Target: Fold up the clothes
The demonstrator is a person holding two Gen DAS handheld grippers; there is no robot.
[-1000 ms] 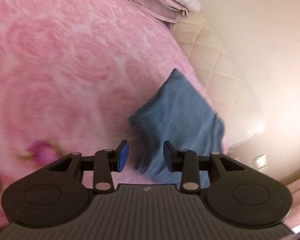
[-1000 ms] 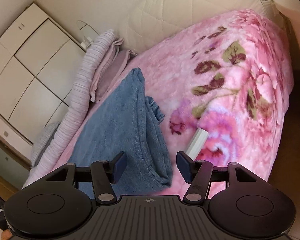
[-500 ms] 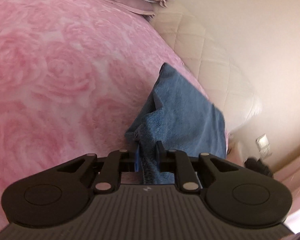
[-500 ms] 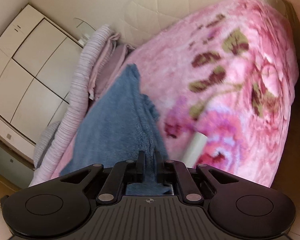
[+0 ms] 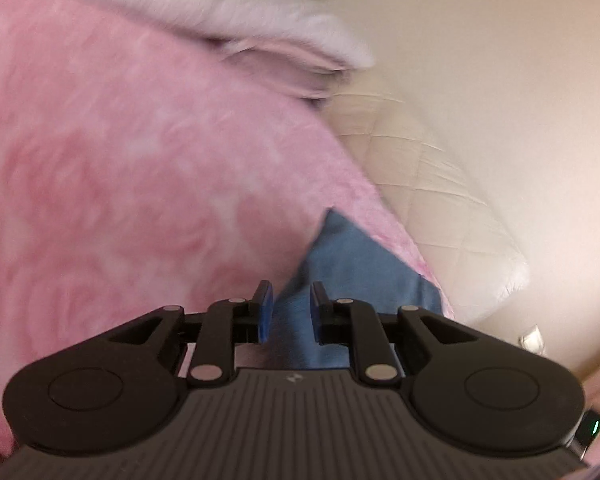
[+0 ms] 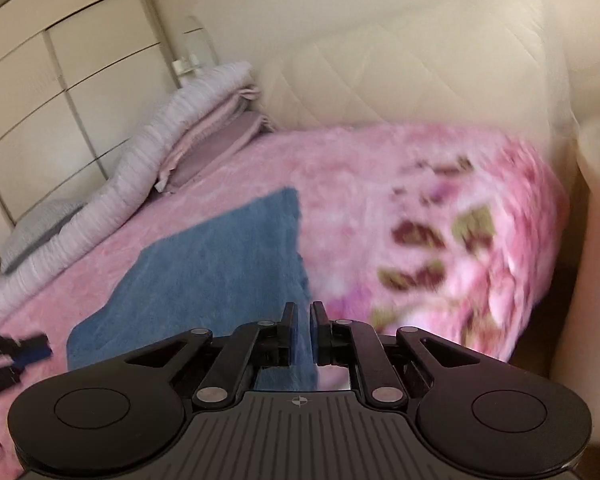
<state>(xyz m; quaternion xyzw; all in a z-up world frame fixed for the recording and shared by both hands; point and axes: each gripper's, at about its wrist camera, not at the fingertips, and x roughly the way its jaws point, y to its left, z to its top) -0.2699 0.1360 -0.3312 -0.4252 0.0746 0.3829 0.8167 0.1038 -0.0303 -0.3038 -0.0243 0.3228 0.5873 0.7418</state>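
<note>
My right hand-held gripper [image 6: 303,330] low over bed, jaws narrow, pinching edge of blue terry towel [image 6: 204,276]. My left hand-held gripper [image 5: 291,312] jaws parted, gripping nothing. Towel flat on fluffy pink floral blanket [image 6: 420,208].

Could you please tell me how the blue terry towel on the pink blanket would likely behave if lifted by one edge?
The blue terry towel would probably sag, being soft, flat cloth. Its looped pile likely grips the fuzzy pink floral blanket, so it should drag rather than slide.
</note>
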